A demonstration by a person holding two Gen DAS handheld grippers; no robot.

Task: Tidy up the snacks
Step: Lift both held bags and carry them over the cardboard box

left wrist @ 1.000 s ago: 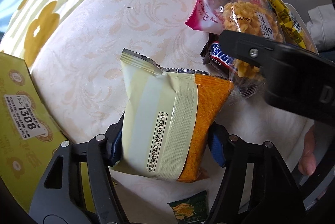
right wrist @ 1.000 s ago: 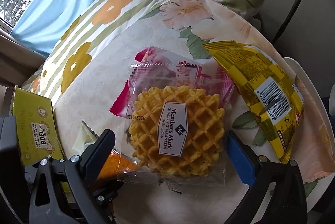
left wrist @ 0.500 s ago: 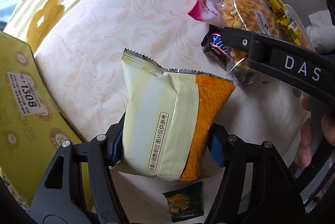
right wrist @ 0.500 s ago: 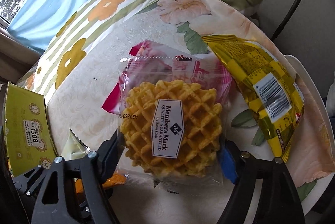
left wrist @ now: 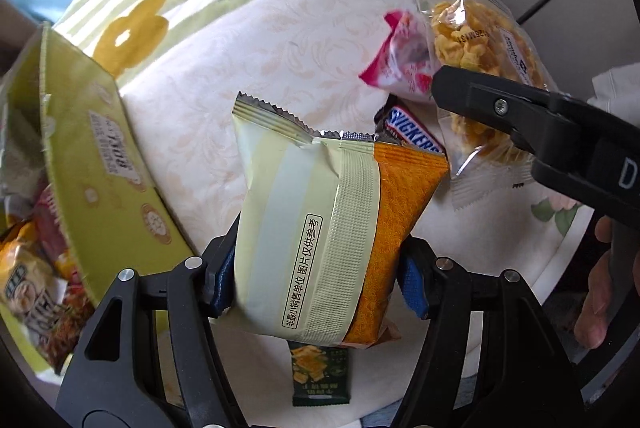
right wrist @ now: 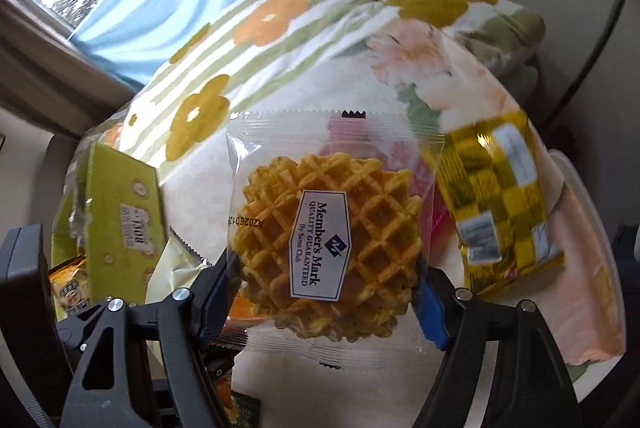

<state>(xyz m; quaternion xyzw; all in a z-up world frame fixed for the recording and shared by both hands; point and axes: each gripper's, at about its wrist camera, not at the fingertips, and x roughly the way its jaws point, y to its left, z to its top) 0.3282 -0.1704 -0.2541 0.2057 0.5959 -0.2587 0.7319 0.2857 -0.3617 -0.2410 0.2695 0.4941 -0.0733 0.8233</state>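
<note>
Left hand-held gripper (left wrist: 316, 288): at the bottom middle of the left view, blue pads pressed on both sides of the cream-and-orange snack packet (left wrist: 332, 224), low on the pack, so it stands upright and clear of the cloth.
Right hand-held gripper (right wrist: 324, 300): at the bottom middle of the right view, clamped on the clear waffle pack (right wrist: 332, 240); the pads bear on the wrapper at the waffle's sides, likely to hold the firm cake rather than loose film.
Both packs: judged lifted off the worktop, one in each grip, ready to carry together.
Small green packet (left wrist: 320, 376): lies flat on the cloth at the bottom of the left view, under the held packet, not yet picked.
Green-yellow box (left wrist: 100, 163): at the left of the left view, open, with other snack bags inside; probably where the packs are meant to go.
Chocolate bar (left wrist: 412, 135): lies just behind the held packet's top edge, right of centre.
Pink packet (left wrist: 400, 67): farther back in the upper right, partly behind the waffle pack.
Yellow chequered bag (right wrist: 500, 195): at the right of the right view, resting on the flowered tablecloth (left wrist: 256, 39).
Next move: judged a swing of both packs toward the box.
</note>
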